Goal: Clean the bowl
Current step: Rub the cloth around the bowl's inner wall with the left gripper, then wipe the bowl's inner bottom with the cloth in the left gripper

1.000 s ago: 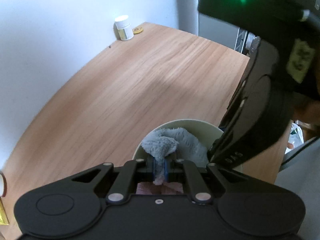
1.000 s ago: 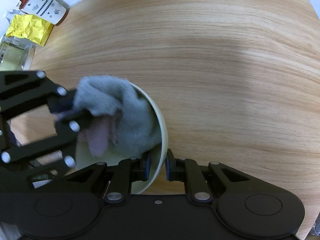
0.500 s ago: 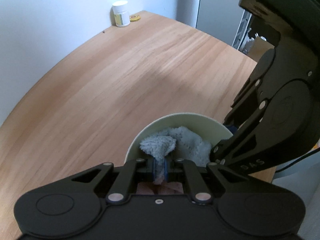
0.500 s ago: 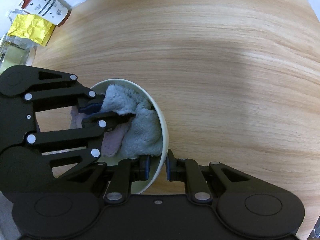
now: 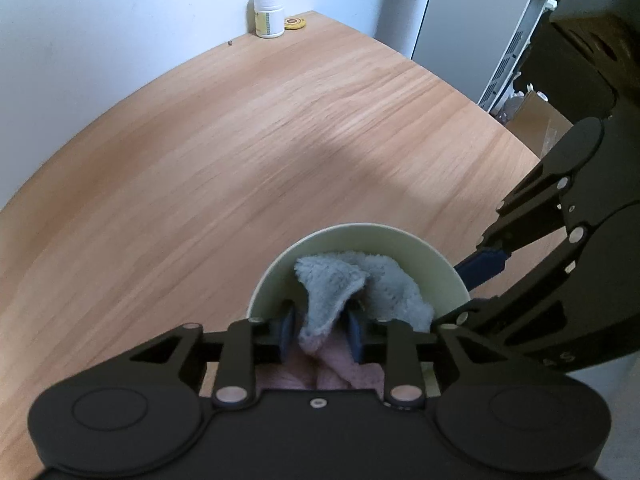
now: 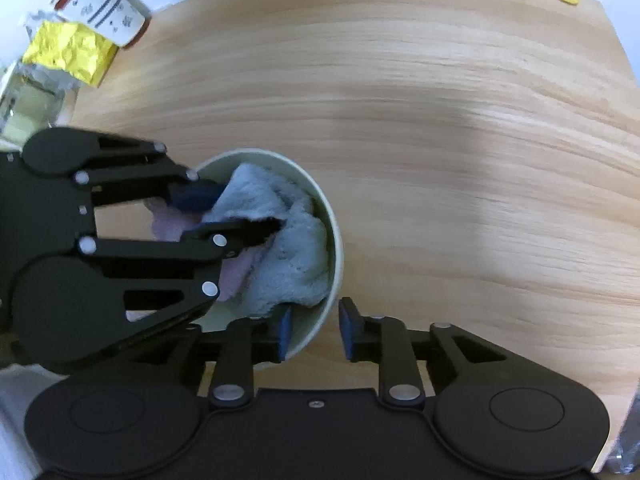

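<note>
1. Sitting on the wooden surface (image 5: 248,128), the pale green bowl (image 5: 404,246) has a fluffy grey-blue cloth (image 5: 340,284) bunched inside it, its pink underside showing near the left gripper.
2. The left gripper (image 5: 322,334) reaches into the bowl from the near side; its jaws stand a little apart with a fold of the cloth between the blue pads, though whether they truly pinch it cannot be told.
3. The right gripper (image 6: 314,330) straddles the bowl's rim (image 6: 338,248), one pad inside the wall and one outside; the jaws are spread, with a gap showing between the outer pad and the bowl.
4. At the far edge by the wall stand a white pill bottle (image 5: 269,12) and, just beside it, a small yellow disc (image 5: 295,23).
5. In the right wrist view, a patterned cup (image 6: 102,10) and crumpled yellow foil (image 6: 70,52) lie at the surface's far left corner.
</note>
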`<state>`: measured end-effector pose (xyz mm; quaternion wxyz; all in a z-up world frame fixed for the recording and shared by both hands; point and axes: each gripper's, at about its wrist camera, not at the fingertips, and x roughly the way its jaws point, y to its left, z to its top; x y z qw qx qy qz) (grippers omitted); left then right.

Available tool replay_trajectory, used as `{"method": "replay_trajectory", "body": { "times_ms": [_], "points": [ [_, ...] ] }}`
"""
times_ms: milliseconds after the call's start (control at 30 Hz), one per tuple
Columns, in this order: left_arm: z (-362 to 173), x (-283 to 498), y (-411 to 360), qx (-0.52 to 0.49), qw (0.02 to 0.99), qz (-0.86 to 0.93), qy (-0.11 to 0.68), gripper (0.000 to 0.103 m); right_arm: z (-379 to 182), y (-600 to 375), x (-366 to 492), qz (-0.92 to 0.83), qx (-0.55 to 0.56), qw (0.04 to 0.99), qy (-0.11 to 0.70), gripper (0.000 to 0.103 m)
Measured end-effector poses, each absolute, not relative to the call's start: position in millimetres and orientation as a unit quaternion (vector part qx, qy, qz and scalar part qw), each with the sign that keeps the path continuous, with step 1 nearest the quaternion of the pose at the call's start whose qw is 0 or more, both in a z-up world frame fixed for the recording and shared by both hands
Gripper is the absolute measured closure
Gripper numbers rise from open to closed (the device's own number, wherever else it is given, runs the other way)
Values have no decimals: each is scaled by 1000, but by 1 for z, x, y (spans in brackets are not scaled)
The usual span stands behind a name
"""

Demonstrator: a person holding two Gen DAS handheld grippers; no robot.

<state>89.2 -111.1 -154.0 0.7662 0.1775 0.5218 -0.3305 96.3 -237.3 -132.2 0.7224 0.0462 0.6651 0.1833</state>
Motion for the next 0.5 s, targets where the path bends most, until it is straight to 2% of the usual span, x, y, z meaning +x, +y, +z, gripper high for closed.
{"method": "replay_trajectory", "body": {
  "times_ms": [67, 167, 233, 267, 300, 367, 500],
  "points": [
    [-151, 90, -107, 170, 763, -332, 527, 70, -132, -237, 94, 179, 46, 726, 662, 67],
    [-145, 90, -99, 162, 763, -333, 531, 60, -129, -239, 91, 177, 47, 735, 652, 66],
    [-138, 89, -92, 147, 759, -346, 532, 42, -124, -240, 88, 177, 43, 746, 641, 66],
    [-135, 87, -90, 143, 756, -356, 531, 27, -120, -240, 87, 177, 38, 751, 635, 66],
    [-133, 86, -88, 140, 753, -365, 530, 20, -117, -240, 86, 177, 32, 755, 630, 66],
    [-128, 76, -91, 162, 750, -379, 517, 16, -112, -242, 86, 174, 31, 763, 622, 66],
    [-130, 71, -98, 193, 766, -370, 489, 16, -111, -247, 94, 173, 53, 767, 616, 66]
  ]
}}
